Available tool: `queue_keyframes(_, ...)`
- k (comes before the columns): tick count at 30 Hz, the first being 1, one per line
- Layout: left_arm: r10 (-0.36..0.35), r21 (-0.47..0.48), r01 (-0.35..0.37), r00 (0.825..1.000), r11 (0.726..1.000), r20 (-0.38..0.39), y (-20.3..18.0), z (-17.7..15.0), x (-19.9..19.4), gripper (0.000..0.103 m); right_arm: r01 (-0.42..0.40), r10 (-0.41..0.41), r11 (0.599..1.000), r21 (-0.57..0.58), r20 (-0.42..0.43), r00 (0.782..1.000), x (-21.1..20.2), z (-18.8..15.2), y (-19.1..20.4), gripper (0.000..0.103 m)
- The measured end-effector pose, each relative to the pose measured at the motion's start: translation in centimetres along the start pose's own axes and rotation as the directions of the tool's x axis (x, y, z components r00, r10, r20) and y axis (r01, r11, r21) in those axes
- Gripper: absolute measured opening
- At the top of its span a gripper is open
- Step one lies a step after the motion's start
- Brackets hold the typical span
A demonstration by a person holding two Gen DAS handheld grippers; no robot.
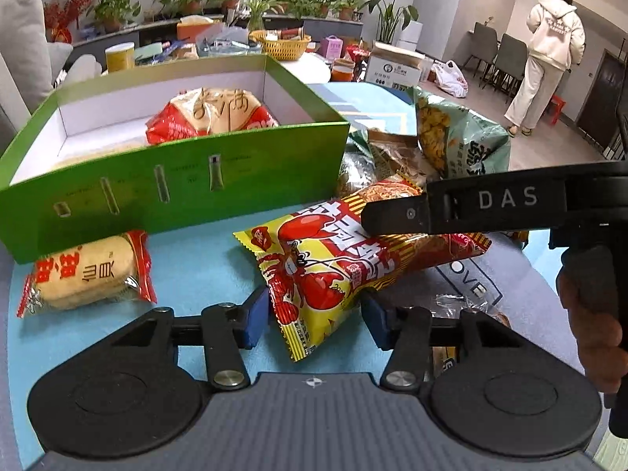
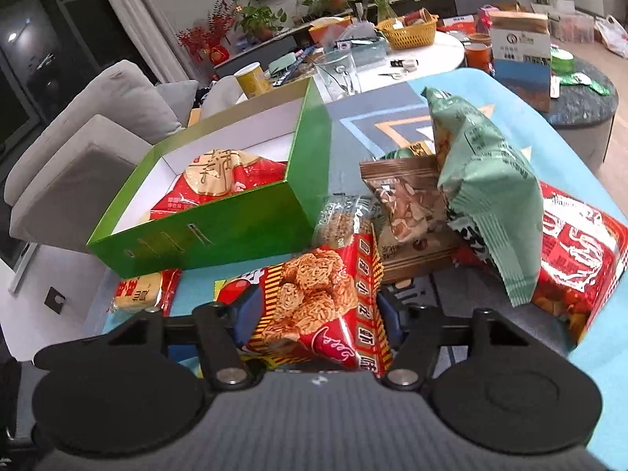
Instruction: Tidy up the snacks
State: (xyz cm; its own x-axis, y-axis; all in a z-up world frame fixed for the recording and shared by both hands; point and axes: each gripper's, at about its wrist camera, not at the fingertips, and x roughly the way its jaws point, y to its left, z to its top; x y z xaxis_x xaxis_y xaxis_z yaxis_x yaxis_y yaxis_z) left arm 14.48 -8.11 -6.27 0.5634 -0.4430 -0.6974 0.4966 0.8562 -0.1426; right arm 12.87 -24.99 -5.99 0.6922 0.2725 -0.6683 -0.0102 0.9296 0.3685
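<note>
A green box (image 1: 165, 180) with a white inside stands on the blue mat and holds a red-and-tan snack bag (image 1: 212, 115); the box also shows in the right wrist view (image 2: 251, 227). A yellow-and-red crayfish snack bag (image 1: 337, 263) lies in front of the box. My left gripper (image 1: 314, 314) has its blue pads on both sides of the bag's near end, touching it. My right gripper (image 2: 318, 318) is shut on the bag's other end (image 2: 325, 310); its black finger (image 1: 396, 216) shows in the left view. A rice-cracker pack (image 1: 86, 271) lies at the left.
A pile of snacks lies right of the box: a green bag (image 2: 486, 180), a brown bag (image 2: 408, 212), a red bag (image 2: 573, 251). A sofa (image 2: 78, 145) stands left. A cluttered white table with a yellow basket (image 2: 408, 29) is behind. A person (image 1: 549, 51) walks at far right.
</note>
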Motion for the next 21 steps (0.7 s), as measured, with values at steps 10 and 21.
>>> queue_keyframes(10,0.055,0.018,-0.058,0.992,0.998,0.113,-0.4,1.1,-4.7,0.047,-0.053,0.055,0.998,-0.022,0.095,0.994,-3.0,1.0,2.4,0.028)
queue_keyframes(21,0.174,-0.017,-0.174,0.961,0.985,0.217,3.2,3.6,-8.4,0.047,-0.147,0.155,0.987,-0.068,0.147,0.977,-1.9,4.7,7.2,0.029)
